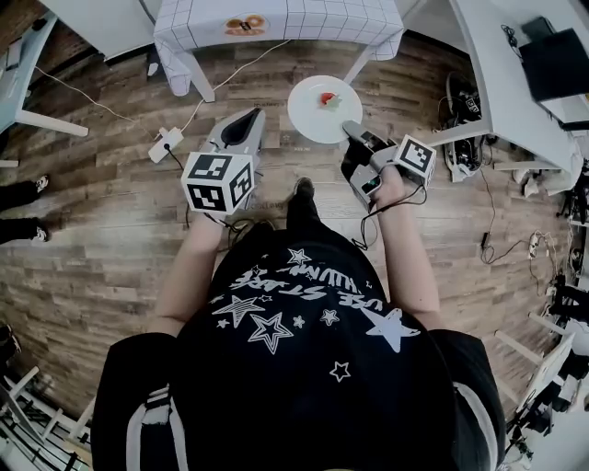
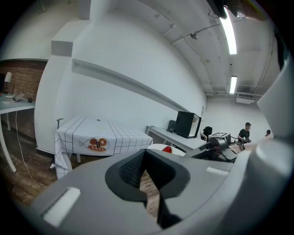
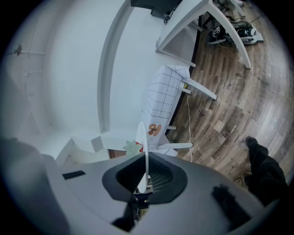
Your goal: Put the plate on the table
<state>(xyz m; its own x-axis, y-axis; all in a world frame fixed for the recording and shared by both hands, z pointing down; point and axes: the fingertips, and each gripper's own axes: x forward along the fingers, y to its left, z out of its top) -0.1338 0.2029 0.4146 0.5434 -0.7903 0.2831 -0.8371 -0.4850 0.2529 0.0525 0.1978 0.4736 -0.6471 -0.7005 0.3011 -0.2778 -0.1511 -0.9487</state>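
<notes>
Bright, even (fisheye distort. at edges)

Both bare forearms reach forward. Left hand-held gripper [image 1: 248, 118]: held level, jaws drawn together, nothing between them. Right hand-held gripper [image 1: 351, 129]: rolled sideways, jaws clamped on the plate [image 1: 308, 115] rim.

My bench [image 1: 304, 13] wears a white grid cloth [image 1: 368, 35] with an orange print [image 1: 245, 24]; on the wooden floor [image 1: 92, 230] near the bench's leg lies a power strip [image 1: 166, 143].
</notes>
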